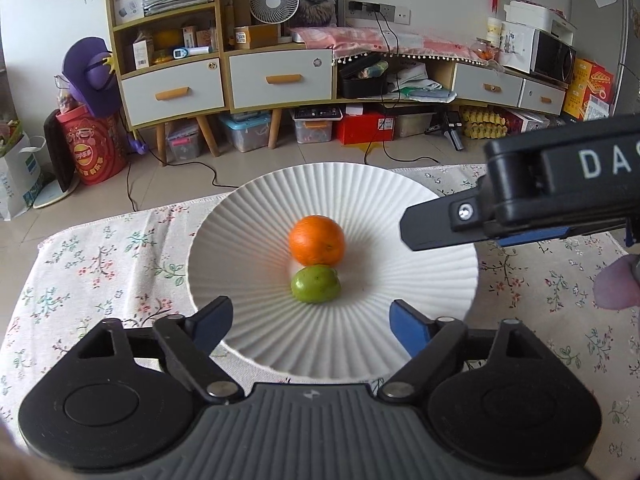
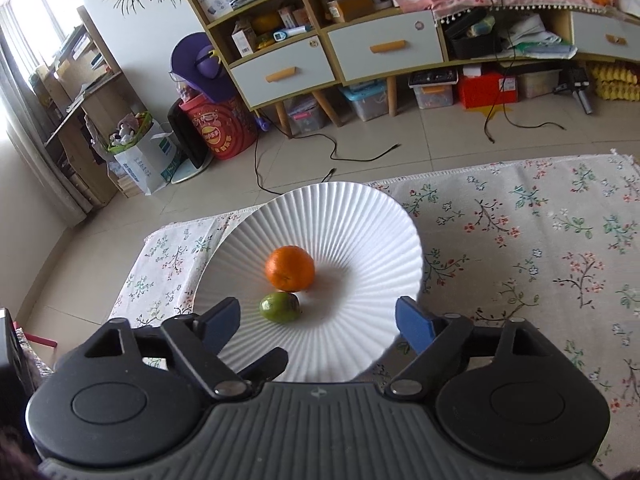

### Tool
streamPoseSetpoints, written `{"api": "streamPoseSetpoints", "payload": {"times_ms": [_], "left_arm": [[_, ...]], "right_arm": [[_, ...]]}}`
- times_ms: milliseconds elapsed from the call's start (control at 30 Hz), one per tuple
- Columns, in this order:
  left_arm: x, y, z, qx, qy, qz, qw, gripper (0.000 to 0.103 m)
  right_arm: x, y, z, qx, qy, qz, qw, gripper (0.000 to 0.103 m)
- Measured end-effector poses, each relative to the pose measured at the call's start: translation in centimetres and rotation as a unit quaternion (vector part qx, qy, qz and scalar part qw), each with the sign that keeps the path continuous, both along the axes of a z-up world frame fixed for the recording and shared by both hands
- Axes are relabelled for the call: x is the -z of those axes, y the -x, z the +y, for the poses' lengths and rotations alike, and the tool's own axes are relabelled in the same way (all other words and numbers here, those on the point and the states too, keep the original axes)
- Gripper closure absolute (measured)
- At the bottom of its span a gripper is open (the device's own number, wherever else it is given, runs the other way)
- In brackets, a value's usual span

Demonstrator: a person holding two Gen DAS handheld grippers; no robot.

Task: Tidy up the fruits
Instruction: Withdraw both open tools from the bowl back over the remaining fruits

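Frame centre: one ribbed white plate [image 1: 248, 240] — one orange [image 1: 316, 240], one green fruit [image 1: 315, 284], touching; your left gripper [image 1: 310, 322] and right gripper [image 2: 318, 318] both released, empty.

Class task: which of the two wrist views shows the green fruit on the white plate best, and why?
The left wrist view: the green fruit sits centred, large and unobstructed, touching the orange. In the right wrist view the green fruit appears smaller and off-centre, near that gripper's left finger.

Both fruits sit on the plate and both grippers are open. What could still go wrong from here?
The orange and green fruit are round and touch; a nudge might roll them across the white plate. The left gripper and right gripper hang open over the near rim, so a careless withdrawal might clip it.
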State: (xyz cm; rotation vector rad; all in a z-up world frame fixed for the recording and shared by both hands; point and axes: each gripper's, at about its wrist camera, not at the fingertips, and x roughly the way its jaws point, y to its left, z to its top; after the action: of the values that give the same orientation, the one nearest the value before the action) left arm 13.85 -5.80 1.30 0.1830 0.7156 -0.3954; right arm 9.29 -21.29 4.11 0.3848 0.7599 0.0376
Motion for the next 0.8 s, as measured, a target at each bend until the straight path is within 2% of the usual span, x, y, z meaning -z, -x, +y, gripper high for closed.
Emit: {"api": "streamPoseSetpoints", "payload": {"times_ms": [300,600,800], "left_arm": [[-1.2,2.2,1.4,-0.001,-0.012,-0.002,0.9999,0.0],[-1.6,4.6,3.4,-0.006,-0.023,0.005,0.9997,0.0],[-1.0,6.7,5.4,-0.011,-0.016,0.003,0.9998,0.0]], "right_arm": [[-0.9,2.1,0.1,0.014,0.009,-0.005,1.0,0.01],[-0.5,4.5,0.9,0.001,0.02,-0.013,1.0,0.006],[-0.1,6.2,0.9,-0.012,0.027,-0.026,0.999,0.004]]}}
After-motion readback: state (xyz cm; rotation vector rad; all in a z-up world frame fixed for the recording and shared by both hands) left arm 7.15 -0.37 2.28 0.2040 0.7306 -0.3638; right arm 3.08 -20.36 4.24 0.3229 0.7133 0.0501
